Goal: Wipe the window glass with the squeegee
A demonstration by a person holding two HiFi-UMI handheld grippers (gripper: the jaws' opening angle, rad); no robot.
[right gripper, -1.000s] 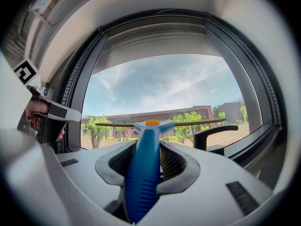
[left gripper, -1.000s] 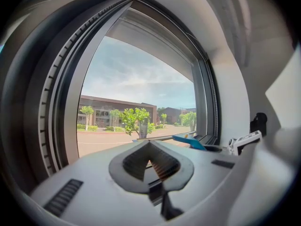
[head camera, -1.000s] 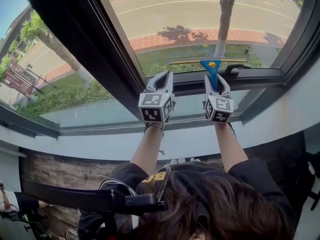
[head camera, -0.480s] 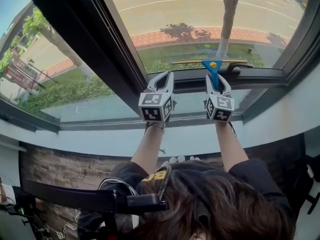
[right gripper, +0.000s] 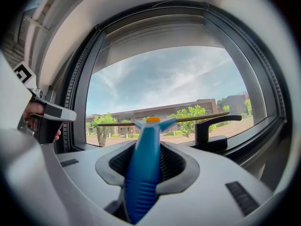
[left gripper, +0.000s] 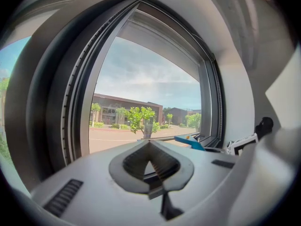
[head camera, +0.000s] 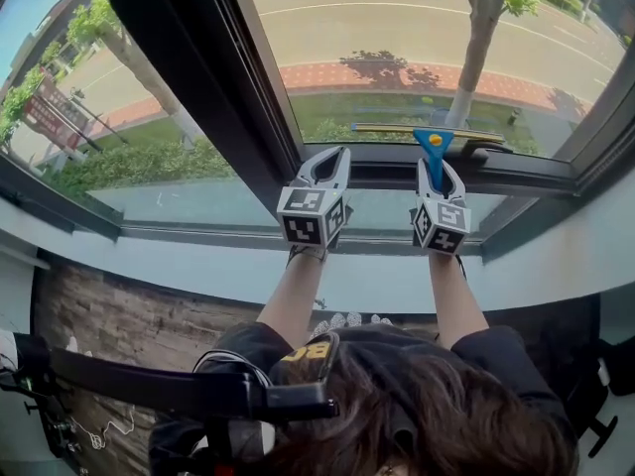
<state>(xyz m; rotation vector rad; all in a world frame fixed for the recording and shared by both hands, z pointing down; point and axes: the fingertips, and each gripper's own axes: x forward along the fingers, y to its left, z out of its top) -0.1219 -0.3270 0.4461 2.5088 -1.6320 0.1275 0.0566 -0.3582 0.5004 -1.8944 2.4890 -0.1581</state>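
So the biggest thing here is the window glass (head camera: 417, 38), a big pane looking out on a road, a brick path, grass and a tree, with a thick dark frame (head camera: 189, 58) running diagonally on its left and another pane past that. Under it there's a pale sill (head camera: 198, 266) going across. The person is reaching up with both arms, one pair of tongs in each hand, both held up near the bottom rail of the frame and a little apart from each other. The left tongs (head camera: 330, 154) are clenched tip to tip with nothing in them, just hanging in front of the lower frame. The right tongs (head camera: 434, 167) are clamped on the blue handle of the squeegee (head camera: 433, 147), which sticks straight up out of them. The squeegee's long thin blade sits level across the lowest part of the glass, just above the bottom rail; can't honestly tell if the rubber is actually touching the pane. Just to the right of the squeegee head there's a black window handle (head camera: 486, 150) on the rail, close by but not touching it.
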